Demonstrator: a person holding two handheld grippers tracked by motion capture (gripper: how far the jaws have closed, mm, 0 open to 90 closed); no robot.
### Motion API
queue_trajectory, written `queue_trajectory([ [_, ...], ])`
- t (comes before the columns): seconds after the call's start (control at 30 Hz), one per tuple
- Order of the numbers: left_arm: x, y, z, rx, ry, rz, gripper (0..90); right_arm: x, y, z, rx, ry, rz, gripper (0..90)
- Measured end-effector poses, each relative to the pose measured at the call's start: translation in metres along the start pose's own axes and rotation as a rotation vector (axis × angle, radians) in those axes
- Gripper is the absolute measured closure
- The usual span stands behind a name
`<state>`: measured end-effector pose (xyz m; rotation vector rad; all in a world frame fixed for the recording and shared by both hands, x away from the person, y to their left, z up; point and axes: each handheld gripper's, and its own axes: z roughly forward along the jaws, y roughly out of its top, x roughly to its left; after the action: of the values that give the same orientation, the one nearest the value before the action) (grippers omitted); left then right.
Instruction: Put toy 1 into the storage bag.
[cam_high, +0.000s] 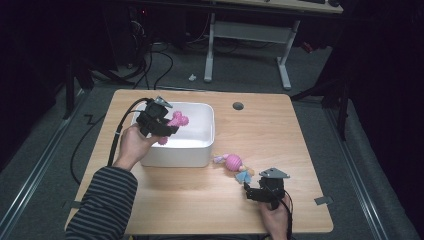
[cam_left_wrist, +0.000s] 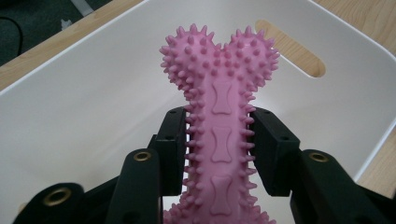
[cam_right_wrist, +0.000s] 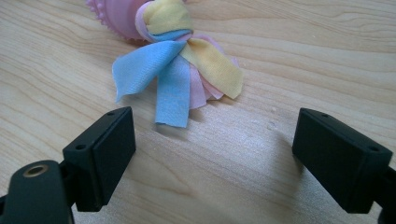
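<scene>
Pink spiked rubber, moulded as a dog bone (cam_left_wrist: 219, 130), stands pinched between the jaws of the left gripper (cam_left_wrist: 219, 149), which press on its narrow shaft from both sides. Its knobbed head rises clear above the jaws; its lower end is cut off at the bottom edge of the left gripper view, so how far it reaches behind the jaws cannot be told. Beyond the jaws lies the inside of a white rectangular plastic tub (cam_left_wrist: 93, 107) with a slot handle in its far wall. In the high view the left gripper (cam_high: 167, 131) hangs over that tub (cam_high: 200, 150) and hides most of the bone.

The right gripper (cam_right_wrist: 215, 154) has its jaws spread wide with nothing between them, low over the pale wooden bench (cam_right_wrist: 289, 70). Just ahead of the jaws lies a knotted toy of blue, yellow and pink cloth strips (cam_right_wrist: 180, 74); the pink spiked ball it joins is cut off at the top edge.
</scene>
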<state>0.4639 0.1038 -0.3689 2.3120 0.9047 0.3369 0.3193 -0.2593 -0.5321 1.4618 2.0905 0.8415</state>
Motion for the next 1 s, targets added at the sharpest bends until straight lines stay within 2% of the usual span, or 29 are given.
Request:
queue_trajectory([
  [0.1,-0.002,0.0,0.002,0.007,0.012,0.009,58.3,0.0,0.0,0.0,0.0,0.0,-0.001,13.1],
  [0.7,-0.009,0.001,0.013,0.049,-0.006,0.034,57.3,0.0,0.0,0.0,0.0,0.002,-0.004,13.3],
  [0.77,-0.008,0.002,0.012,0.038,-0.01,0.026,56.4,0.0,0.0,0.0,0.0,0.002,-0.005,13.2],
  [0.83,-0.006,0.002,0.007,0.015,-0.03,0.005,48.8,0.0,0.0,0.0,0.0,0.002,-0.004,13.2],
  [1.0,-0.007,0.001,-0.004,-0.011,-0.008,0.013,43.4,0.0,0.0,0.0,-0.001,0.005,-0.009,13.7],
])
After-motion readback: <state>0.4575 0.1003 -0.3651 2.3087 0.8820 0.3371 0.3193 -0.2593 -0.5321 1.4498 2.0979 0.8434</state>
